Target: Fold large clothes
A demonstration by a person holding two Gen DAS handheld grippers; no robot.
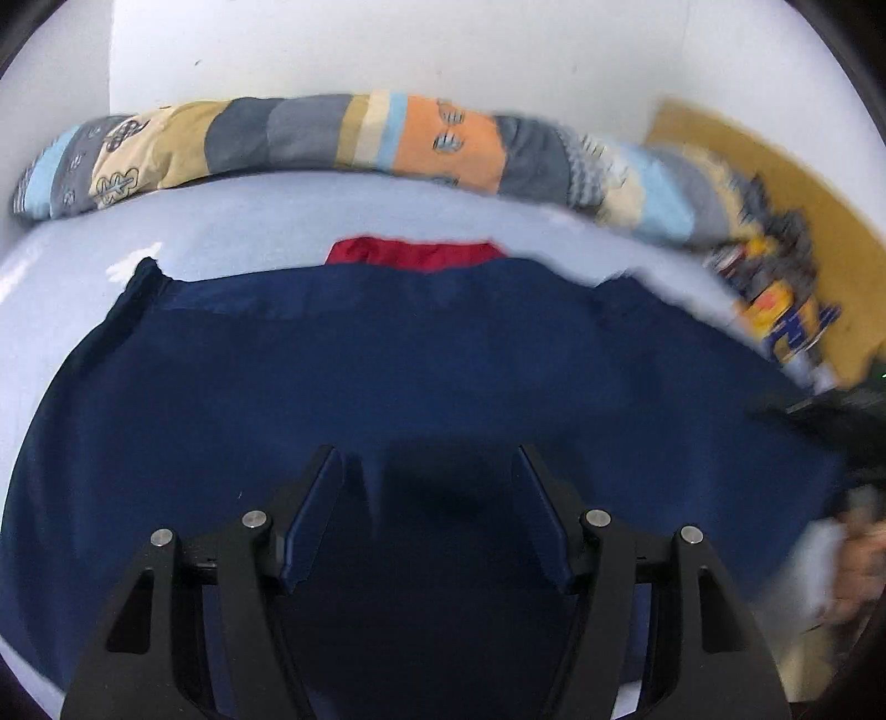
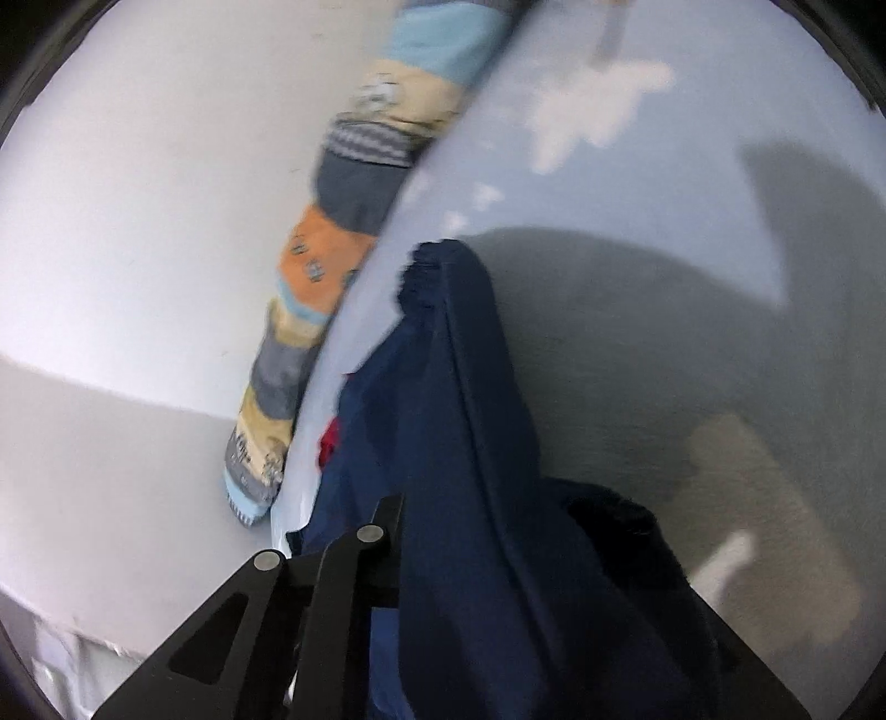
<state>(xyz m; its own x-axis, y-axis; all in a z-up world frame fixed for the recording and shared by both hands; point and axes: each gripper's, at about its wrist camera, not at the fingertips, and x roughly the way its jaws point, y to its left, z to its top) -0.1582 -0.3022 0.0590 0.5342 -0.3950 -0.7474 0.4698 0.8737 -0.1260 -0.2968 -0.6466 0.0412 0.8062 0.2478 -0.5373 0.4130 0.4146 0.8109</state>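
So this looks like mid-fold on the navy garment, which is spread flat across the pale blue bed sheet with a red piece peeking out at its far edge. The left gripper hangs over the near part of the cloth with its jaws apart and nothing between them, so it's released. The right gripper has a bunch of the navy fabric draped up over it and hiding one finger; I'd say it's clenched on a sleeve or corner and lifting it off the sheet, though the pads themselves are buried in cloth. My guess is the next move needs the right side carried over onto the body of the garment, with the left pinning or grabbing the near hem so nothing slides. A long patchwork bolster lies along the white wall, and there's clutter on a yellowish floor off to one side. Both views are pretty blurry.
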